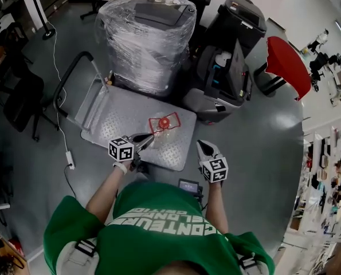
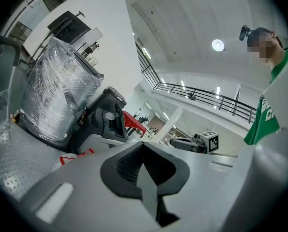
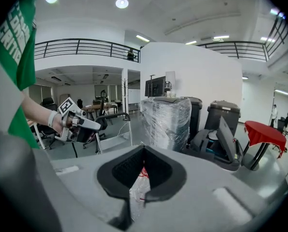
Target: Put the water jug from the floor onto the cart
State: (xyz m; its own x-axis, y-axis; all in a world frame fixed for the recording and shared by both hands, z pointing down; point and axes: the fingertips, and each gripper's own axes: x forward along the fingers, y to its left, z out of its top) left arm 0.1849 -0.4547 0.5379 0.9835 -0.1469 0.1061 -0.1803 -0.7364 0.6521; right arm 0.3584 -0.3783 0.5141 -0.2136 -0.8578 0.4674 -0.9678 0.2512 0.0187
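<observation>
Jug (image 1: 163, 126) resting on cart (image 1: 117, 119); left tongs (image 1: 149, 138) and right tongs (image 1: 203, 146) fully closed, empty, near cart's edge.

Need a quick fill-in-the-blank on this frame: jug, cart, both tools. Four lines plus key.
1. The water jug rests on the cart; its cap is ____.
2. The left tool and the right tool hold nothing, and both pairs of jaws are ____.
3. The tall bin behind the cart is wrapped in clear ____.
4. The person's shirt is ____.

Missing words: red; shut; plastic; green.
</observation>
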